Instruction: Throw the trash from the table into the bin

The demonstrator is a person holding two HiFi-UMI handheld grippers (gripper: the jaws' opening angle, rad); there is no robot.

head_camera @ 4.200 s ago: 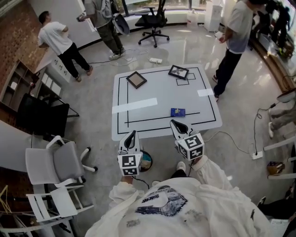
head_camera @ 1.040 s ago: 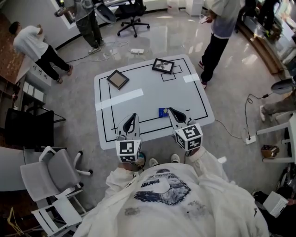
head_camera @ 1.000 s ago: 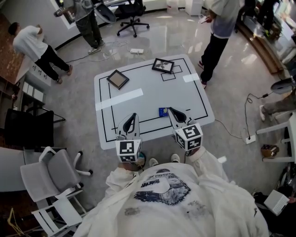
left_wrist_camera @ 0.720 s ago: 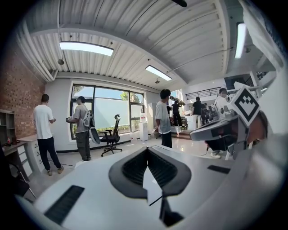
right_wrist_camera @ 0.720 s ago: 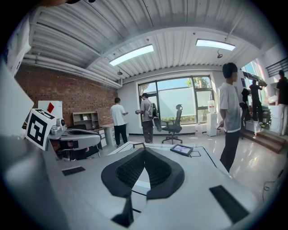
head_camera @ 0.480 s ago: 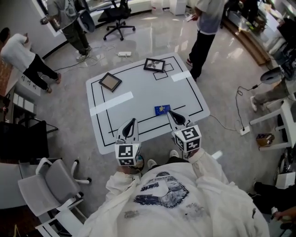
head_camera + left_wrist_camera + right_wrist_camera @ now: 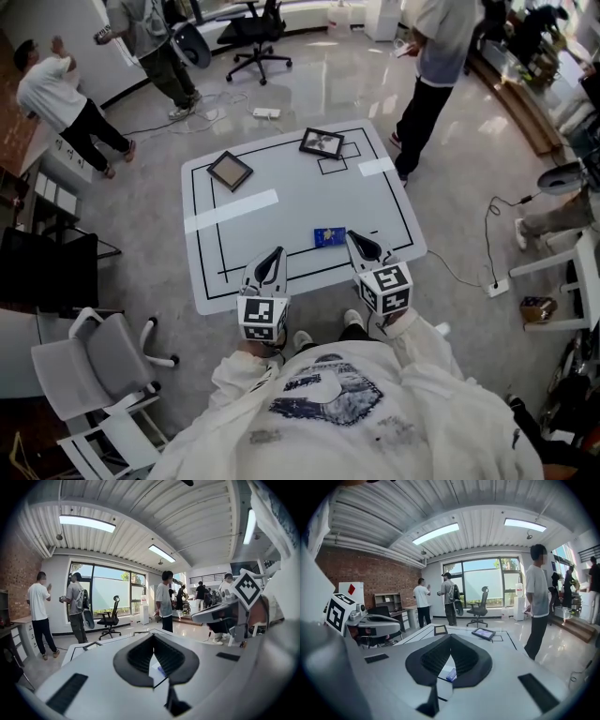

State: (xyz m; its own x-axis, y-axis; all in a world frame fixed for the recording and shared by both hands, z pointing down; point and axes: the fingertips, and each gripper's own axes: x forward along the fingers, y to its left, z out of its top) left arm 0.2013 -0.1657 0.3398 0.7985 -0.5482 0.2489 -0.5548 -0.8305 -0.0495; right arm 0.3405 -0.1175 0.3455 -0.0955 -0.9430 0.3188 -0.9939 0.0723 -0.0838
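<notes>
- Open office, people standing around; white taped surface (image 7: 300,183) directly ahead.
- Blue wrapper (image 7: 329,236) laid flat near the front edge, just beside the right gripper (image 7: 354,238), which is judged lined up for pickup.
- Right jaws closed, nothing held; opening needed first.
- Left gripper (image 7: 275,253) jaws also closed and empty, held apart from the wrapper.
- No bin in view.

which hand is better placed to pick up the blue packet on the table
Right. The right hand-held gripper ends just beside the blue packet near the front edge of the table; the left hand-held gripper is farther along that edge. Both are shut and empty.
</notes>
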